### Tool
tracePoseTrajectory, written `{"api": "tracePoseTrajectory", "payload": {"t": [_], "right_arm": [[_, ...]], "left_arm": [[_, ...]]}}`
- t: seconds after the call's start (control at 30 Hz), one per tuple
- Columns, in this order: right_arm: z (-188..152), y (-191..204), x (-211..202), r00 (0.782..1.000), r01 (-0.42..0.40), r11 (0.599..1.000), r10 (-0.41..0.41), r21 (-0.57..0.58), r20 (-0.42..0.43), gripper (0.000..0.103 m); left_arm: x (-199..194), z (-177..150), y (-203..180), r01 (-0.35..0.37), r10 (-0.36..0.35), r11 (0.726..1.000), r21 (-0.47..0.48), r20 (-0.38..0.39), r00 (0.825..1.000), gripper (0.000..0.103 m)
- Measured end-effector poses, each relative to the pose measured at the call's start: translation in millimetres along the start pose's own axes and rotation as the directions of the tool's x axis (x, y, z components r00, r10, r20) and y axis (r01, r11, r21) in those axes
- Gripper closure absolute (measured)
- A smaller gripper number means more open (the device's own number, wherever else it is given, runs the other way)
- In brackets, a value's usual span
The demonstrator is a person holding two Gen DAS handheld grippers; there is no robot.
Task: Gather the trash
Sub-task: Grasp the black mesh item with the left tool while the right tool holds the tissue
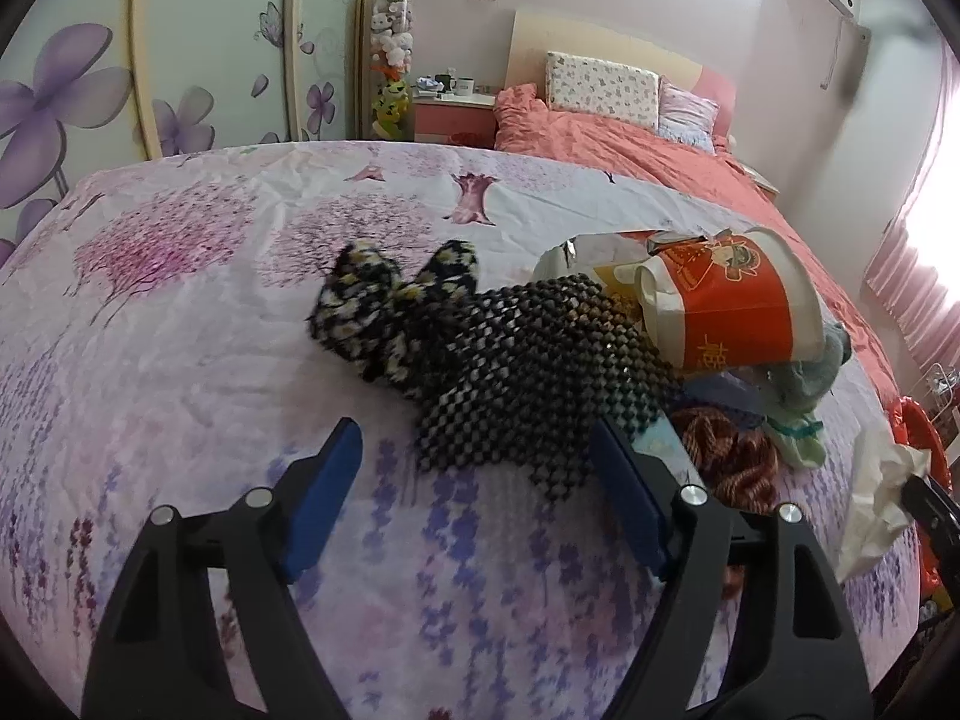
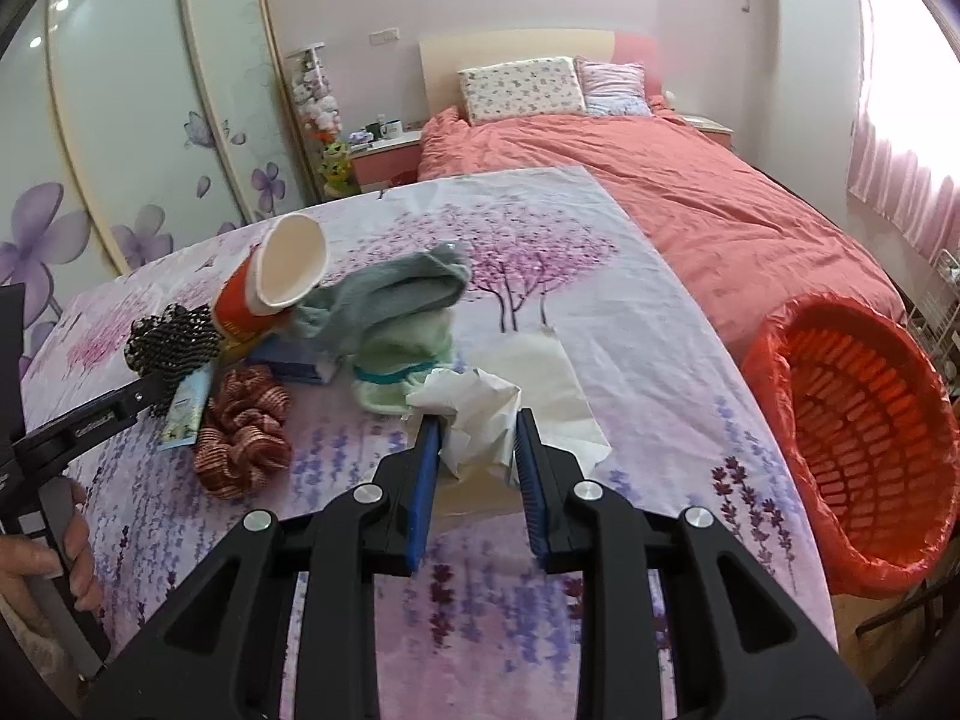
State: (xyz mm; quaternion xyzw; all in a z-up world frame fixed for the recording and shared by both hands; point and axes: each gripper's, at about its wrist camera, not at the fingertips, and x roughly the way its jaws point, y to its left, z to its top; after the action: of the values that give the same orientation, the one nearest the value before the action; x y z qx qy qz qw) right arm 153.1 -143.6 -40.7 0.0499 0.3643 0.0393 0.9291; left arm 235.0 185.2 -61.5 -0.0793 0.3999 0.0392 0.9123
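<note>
Tissue (image 2: 474, 420) crumpled, white, pinched between blue pads (image 2: 425, 468) of right gripper (image 2: 477, 441); jaws narrowed to a partial gap, paper bunched between them and seemingly gripped, tail of the wad trailing over a flat cream sheet (image 2: 558, 384) on the floral table cover (image 2: 690, 420). Red-lined basket (image 2: 858, 438) at right edge of the table, tilted mouth toward the gripper, near but not yet reached. Likely step: carry tissue across and release over basket mouth. Advice for clean transfer: keep squeeze firm, since soft paper slips out easily; lift enough to clear the cream sheet so it does not drag along; part jaws only once well inside the rim, not above its near lip. Left gripper (image 1: 477, 483) wide apart, holding nothing, hovering low over the cover just before black beaded mat (image 1: 528, 372); right-hand pad close beside mat edge, contact uncertain. Remaining clutter in a heap: red paper cup (image 1: 732, 300) on its side atop the mat's far end, grey sock (image 2: 396, 294), pale green sock (image 2: 402, 372), red scrunchie (image 2: 240, 444), black floral bow (image 1: 384, 300), small blue card (image 2: 183, 414). Judgement: cup the next obvious trash item; socks, bow and scrunchie probably not trash, best left alone. Risk: left jaws snagging the mat and toppling the cup
</note>
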Motion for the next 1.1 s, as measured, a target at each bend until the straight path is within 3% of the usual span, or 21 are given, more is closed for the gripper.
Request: {"api": "tracePoseTrajectory", "payload": {"t": [0.1, 0.27, 0.33, 0.47, 0.57, 1.1], "right_arm": [[-1, -3, 3, 1.0, 0.001, 1.0, -0.001, 0.006, -0.007, 0.077], [-4, -5, 4, 1.0, 0.001, 1.0, 0.0, 0.006, -0.016, 0.077], [-5, -8, 4, 1.0, -0.001, 1.0, 0.001, 0.006, -0.018, 0.077], [-6, -9, 4, 1.0, -0.001, 1.0, 0.001, 0.008, -0.02, 0.077], [-5, -10, 4, 1.0, -0.002, 1.0, 0.003, 0.015, -0.02, 0.077], [0, -24, -28, 0.998, -0.002, 0.999, -0.001, 0.044, 0.061, 0.077]], "left_arm": [[11, 6, -5, 0.0, 0.0, 1.0, -0.002, -0.013, 1.0, 0.027], [31, 10, -8, 0.005, -0.005, 1.0, 0.001, -0.057, 0.998, 0.049], [34, 8, -8, 0.01, -0.01, 1.0, 0.004, -0.055, 0.998, 0.051], [35, 7, -8, 0.013, -0.012, 1.0, 0.018, -0.051, 0.999, 0.078], [32, 6, -6, 0.031, -0.029, 0.999, 0.036, -0.044, 0.999, 0.089], [-40, 15, -19, 0.079, -0.088, 0.992, 0.098, 0.09, 0.992, 0.092]]}}
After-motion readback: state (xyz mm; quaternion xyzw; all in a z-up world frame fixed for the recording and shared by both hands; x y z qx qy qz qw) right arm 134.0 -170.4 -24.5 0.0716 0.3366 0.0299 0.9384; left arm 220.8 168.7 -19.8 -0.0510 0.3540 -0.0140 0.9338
